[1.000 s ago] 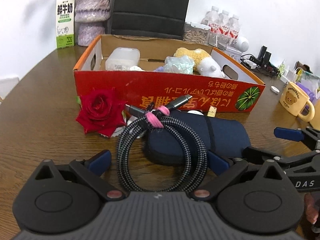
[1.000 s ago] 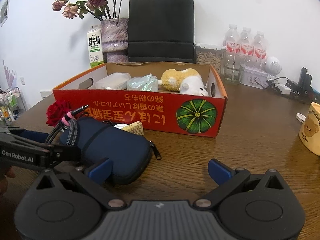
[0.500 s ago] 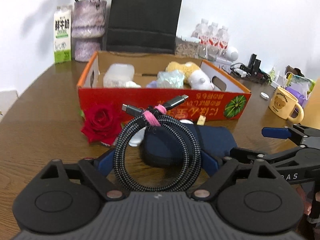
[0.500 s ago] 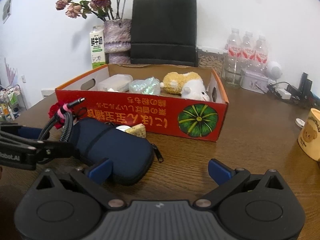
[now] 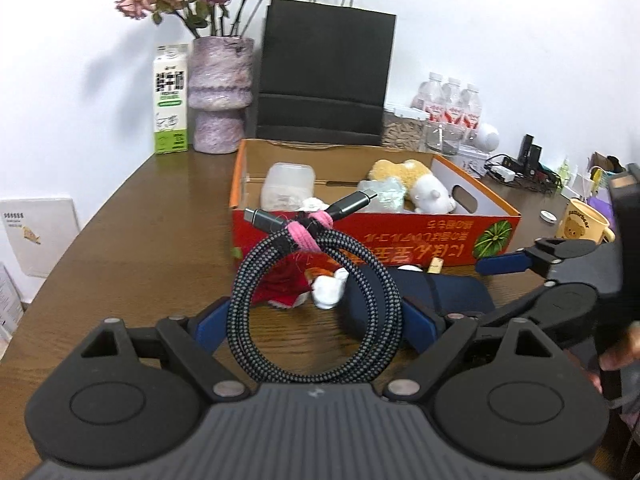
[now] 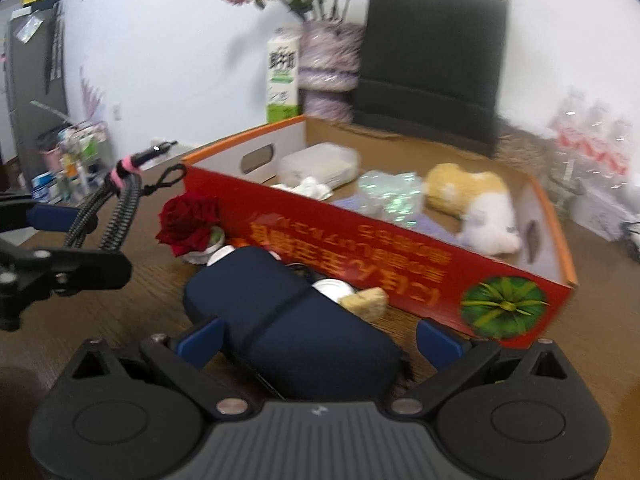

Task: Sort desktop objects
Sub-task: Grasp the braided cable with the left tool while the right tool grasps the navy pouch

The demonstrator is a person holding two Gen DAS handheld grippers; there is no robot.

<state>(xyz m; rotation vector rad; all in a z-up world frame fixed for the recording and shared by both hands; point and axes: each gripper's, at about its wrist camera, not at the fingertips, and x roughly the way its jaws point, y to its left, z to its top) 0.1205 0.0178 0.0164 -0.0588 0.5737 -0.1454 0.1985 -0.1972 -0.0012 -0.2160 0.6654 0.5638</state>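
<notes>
Braided grey-and-black, the coiled USB-C cable (image 5: 316,304) stands upright as a ring in the left gripper (image 5: 316,326), whose blue pads (image 5: 208,326) press the coil from either side; it is lifted clear of the wooden table (image 5: 132,248). Its pink tie (image 5: 306,232) and both plugs point up and away, toward the near wall of the red cardboard box (image 5: 400,232), which lies straight ahead of this gripper. The coil's plane faces the camera, so its width runs across the jaws. From the right wrist view the same cable (image 6: 120,204) is seen edge-on at far left, well apart from the box.

Moving right, the red rose (image 6: 188,222) sits on the table against the box's near-left corner, with a small white lid-like piece under it. Next comes the navy zip pouch (image 6: 292,320), lying flat with its long axis running diagonally from far left toward the near right. The right gripper (image 6: 320,340) straddles its near end with jaws spread wide; the pads stand beside the pouch rather than squeezing it, as far as the blurred view shows. A small tan block (image 6: 364,300) rests between pouch and box.

I judge the left hand needs only to carry forward and over the wall to drop the cable inside, beside the clear plastic container (image 5: 288,186).
</notes>
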